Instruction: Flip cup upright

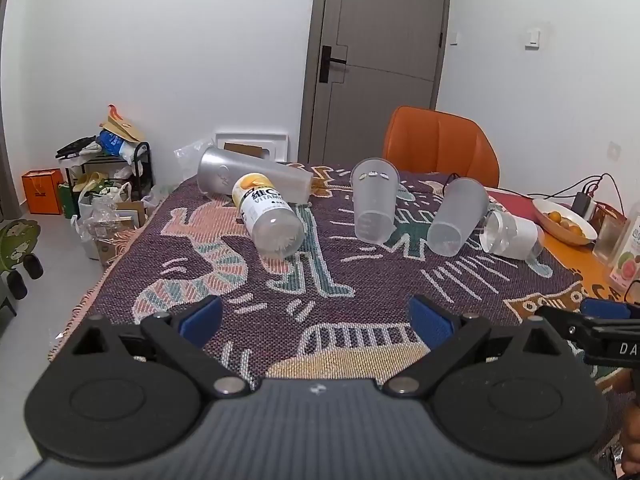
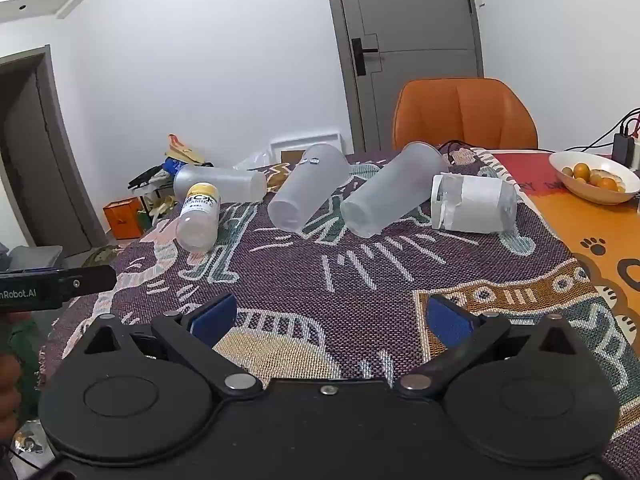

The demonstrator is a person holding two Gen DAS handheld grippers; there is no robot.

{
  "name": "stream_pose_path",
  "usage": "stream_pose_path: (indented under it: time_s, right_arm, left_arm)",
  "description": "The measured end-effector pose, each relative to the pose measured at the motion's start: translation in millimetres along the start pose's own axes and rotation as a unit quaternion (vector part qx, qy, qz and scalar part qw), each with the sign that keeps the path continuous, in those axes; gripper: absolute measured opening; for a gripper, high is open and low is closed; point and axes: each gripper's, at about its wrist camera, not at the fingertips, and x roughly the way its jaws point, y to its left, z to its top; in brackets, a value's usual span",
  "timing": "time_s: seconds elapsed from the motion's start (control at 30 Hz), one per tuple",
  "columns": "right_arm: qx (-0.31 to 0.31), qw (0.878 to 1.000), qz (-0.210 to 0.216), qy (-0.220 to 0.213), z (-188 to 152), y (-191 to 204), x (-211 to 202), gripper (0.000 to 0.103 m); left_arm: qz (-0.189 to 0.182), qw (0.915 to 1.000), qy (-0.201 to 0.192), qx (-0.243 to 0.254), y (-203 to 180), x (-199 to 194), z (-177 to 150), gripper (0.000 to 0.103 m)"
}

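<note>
Both tongs hover low over the near edge of the worktop (image 1: 280, 320), wide apart and holding nothing: left tongs (image 1: 316, 316), right tongs (image 2: 330, 316). Five cups lie on their sides toward the far edge; the silver cup (image 1: 248, 174) is partly hidden, perhaps frosted.

Purple cartoon-patterned cloth (image 1: 280, 312), frosted translucent cups (image 1: 374, 200), orange chair (image 1: 440, 144), yellow-capped bottle (image 1: 268, 208).

Orange chair (image 1: 440, 144) behind table; white bowl (image 2: 592, 180) of oranges on orange mat (image 2: 600, 232); grey door (image 1: 380, 40) shut; cluttered rack (image 1: 108, 156) by wall.
</note>
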Motion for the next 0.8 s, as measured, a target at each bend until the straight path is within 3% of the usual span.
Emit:
stream_pose_path:
  time_s: [0.23,0.5,0.8]
  right_arm:
    - [-0.001,1.000,0.002,0.001,1.5,0.0,-0.5,0.103]
    - [0.000,1.000,0.002,0.002,-1.7,0.0,2.3,0.103]
    - [0.002,1.000,0.003,0.003,-1.7,0.5,0.8,0.103]
  left_arm:
    - [0.010,0.9999,-0.003,-0.006,-2.6,-4.5,-6.5,0.099]
    - [-0.009,0.9999,0.002,-0.006,-2.0,-2.4,-5.3,0.099]
    - [-0.006,0.9999,-0.004,0.011,-1.2,-6.9,-5.7,0.099]
